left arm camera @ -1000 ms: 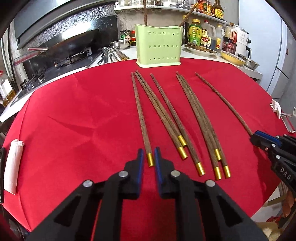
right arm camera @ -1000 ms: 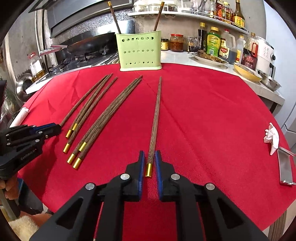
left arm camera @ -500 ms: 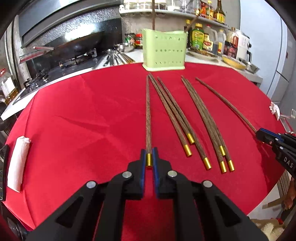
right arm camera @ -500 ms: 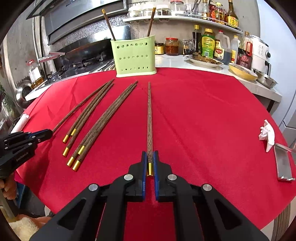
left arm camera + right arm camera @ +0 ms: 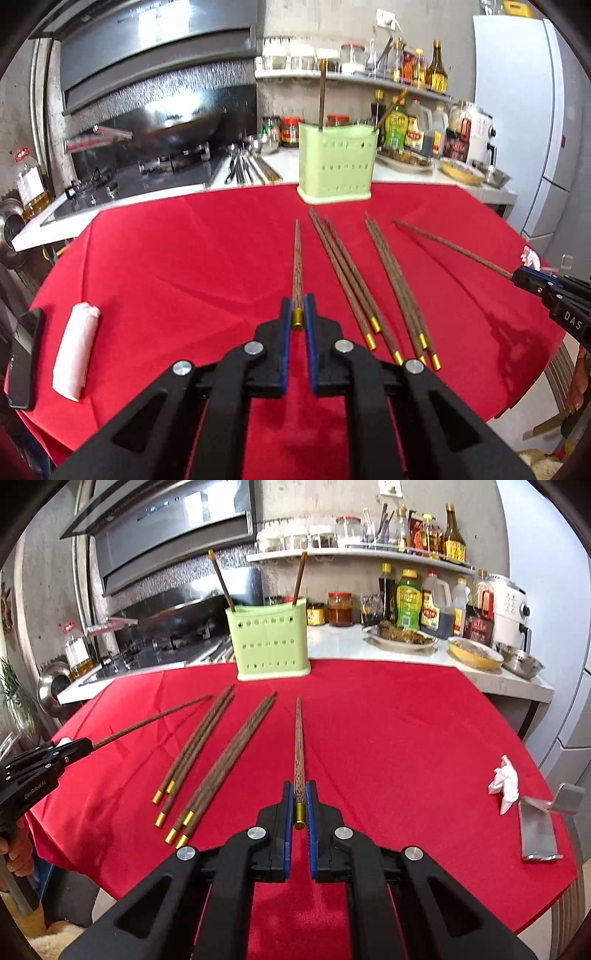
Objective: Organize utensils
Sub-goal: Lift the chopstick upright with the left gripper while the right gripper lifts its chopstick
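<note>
My left gripper [image 5: 297, 308] is shut on the gold-capped end of a dark wooden chopstick [image 5: 297, 262], held above the red cloth and pointing at the green holder [image 5: 337, 162]. My right gripper [image 5: 299, 794] is shut on another chopstick [image 5: 298, 746] the same way. Each gripper shows in the other's view: the right gripper [image 5: 524, 277] at the right edge, the left gripper [image 5: 79, 746] at the left edge. Several chopsticks [image 5: 369, 280] still lie on the cloth between them. Two chopsticks [image 5: 221, 581] stand in the green holder [image 5: 271, 642].
The round table [image 5: 406, 738] wears a red cloth. A rolled white cloth [image 5: 74, 350] lies at its left, a crumpled tissue [image 5: 504, 782] and a metal tool [image 5: 537, 823] at its right. Behind stand a stove with a wok [image 5: 173, 125], bottles, bowls and a fridge [image 5: 517, 129].
Both grippers closed on a chopstick's gold end and lifted it off the cloth. Both views rose and now look more level toward the holder.
</note>
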Motion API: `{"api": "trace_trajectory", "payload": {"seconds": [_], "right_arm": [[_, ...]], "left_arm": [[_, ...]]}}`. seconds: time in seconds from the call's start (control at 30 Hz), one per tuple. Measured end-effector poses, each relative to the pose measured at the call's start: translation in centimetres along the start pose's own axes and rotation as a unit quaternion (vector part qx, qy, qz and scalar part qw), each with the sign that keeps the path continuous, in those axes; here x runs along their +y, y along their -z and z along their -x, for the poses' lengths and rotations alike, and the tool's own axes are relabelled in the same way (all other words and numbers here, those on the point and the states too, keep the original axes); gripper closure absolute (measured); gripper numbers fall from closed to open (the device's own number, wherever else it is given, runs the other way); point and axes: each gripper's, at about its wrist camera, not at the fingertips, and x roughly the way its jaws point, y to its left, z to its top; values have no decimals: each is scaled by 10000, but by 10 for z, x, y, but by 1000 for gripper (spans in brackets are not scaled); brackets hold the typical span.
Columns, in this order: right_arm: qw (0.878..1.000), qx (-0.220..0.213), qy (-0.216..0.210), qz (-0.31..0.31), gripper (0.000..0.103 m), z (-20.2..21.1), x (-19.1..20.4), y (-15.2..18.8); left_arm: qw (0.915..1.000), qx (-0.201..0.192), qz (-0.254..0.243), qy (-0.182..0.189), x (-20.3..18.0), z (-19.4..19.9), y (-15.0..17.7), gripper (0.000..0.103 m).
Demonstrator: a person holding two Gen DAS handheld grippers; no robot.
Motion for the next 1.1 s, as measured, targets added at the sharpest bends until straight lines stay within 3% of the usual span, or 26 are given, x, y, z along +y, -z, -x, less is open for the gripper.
{"api": "trace_trajectory", "payload": {"seconds": [0.6, 0.8, 1.1], "right_arm": [[9940, -1087, 80, 84, 96, 84, 1, -61], [9920, -1230, 223, 181, 96, 100, -1, -85], [9908, -1271, 329, 329, 96, 73, -2, -113]], "left_arm": [[9901, -1385, -204, -76, 9, 85, -62, 96], [9884, -1505, -185, -27, 15, 88, -78, 96], [9875, -1558, -125, -185, 18, 72, -93, 96]]}}
